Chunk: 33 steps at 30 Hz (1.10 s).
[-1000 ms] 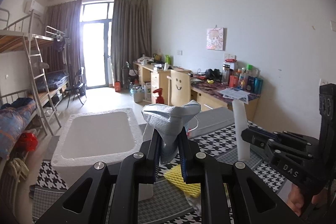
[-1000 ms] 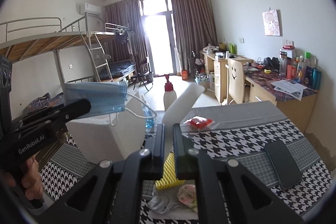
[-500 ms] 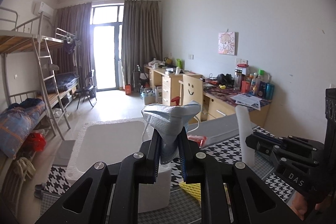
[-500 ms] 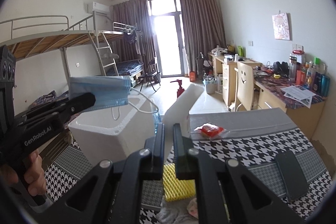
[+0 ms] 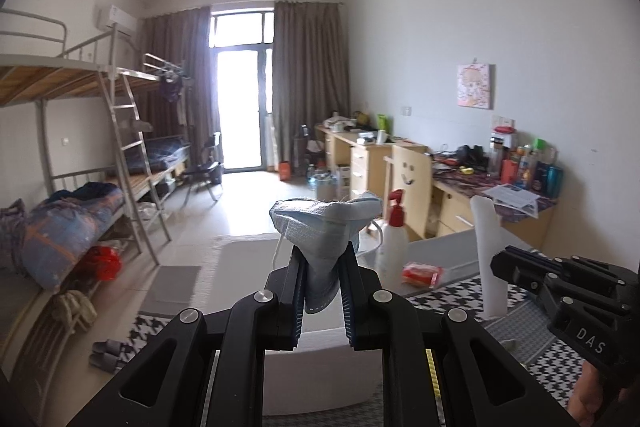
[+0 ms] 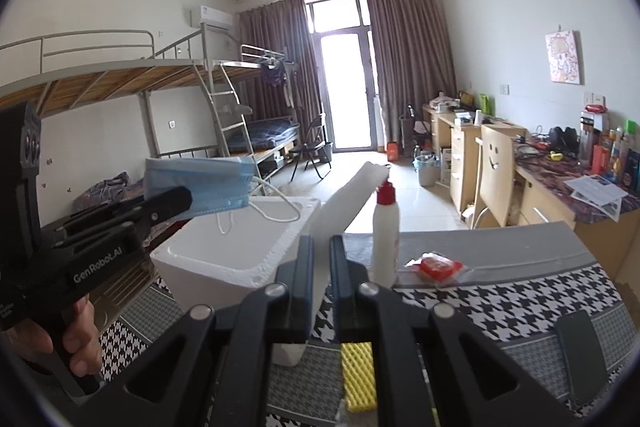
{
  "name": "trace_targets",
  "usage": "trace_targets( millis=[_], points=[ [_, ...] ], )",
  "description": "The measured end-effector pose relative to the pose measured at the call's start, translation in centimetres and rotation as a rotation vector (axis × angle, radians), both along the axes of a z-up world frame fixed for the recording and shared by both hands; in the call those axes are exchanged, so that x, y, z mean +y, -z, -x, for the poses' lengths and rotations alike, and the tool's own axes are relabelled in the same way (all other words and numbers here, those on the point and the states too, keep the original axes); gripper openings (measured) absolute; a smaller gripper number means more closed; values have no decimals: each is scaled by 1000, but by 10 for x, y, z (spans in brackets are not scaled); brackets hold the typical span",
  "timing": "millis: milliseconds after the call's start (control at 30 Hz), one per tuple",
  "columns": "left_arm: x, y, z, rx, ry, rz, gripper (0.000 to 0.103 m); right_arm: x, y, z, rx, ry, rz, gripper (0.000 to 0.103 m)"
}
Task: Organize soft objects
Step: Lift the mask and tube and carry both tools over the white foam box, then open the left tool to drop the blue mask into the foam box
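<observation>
My left gripper (image 5: 322, 263) is shut on a blue face mask (image 5: 324, 223) and holds it above the white foam box (image 5: 240, 263). In the right wrist view the mask (image 6: 200, 183) hangs over the box (image 6: 228, 255) with its ear loops dangling. My right gripper (image 6: 319, 251) is shut on a white foam strip (image 6: 344, 203) that sticks up and forward; it also shows in the left wrist view (image 5: 488, 247). A yellow foam net (image 6: 360, 375) lies on the table below my right gripper.
A white bottle with a red cap (image 6: 386, 231) and a red packet (image 6: 438, 265) stand on the houndstooth table (image 6: 500, 299). A dark phone (image 6: 580, 359) lies at right. Bunk beds (image 5: 80, 187) at left, desks (image 5: 400, 163) at right.
Both grippers have risen and tilted up with their loads, so more of the room and less of the table shows. The mask now hangs over the foam box.
</observation>
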State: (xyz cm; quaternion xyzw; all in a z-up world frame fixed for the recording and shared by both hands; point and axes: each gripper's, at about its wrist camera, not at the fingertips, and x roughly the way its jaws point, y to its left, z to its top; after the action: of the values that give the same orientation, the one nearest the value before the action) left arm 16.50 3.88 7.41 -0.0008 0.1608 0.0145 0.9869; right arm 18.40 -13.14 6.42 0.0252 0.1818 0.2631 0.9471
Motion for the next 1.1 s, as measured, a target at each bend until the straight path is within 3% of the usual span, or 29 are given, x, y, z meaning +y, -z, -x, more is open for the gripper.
trace_targets(
  millis=[433,1100],
  points=[
    [21,7,-13,23,-85,11,17,32,0,-10,5,-64,33,10],
    [43,32,-53,189,-38,44,20,57,-1,-24,6,-68,75,10]
  ],
)
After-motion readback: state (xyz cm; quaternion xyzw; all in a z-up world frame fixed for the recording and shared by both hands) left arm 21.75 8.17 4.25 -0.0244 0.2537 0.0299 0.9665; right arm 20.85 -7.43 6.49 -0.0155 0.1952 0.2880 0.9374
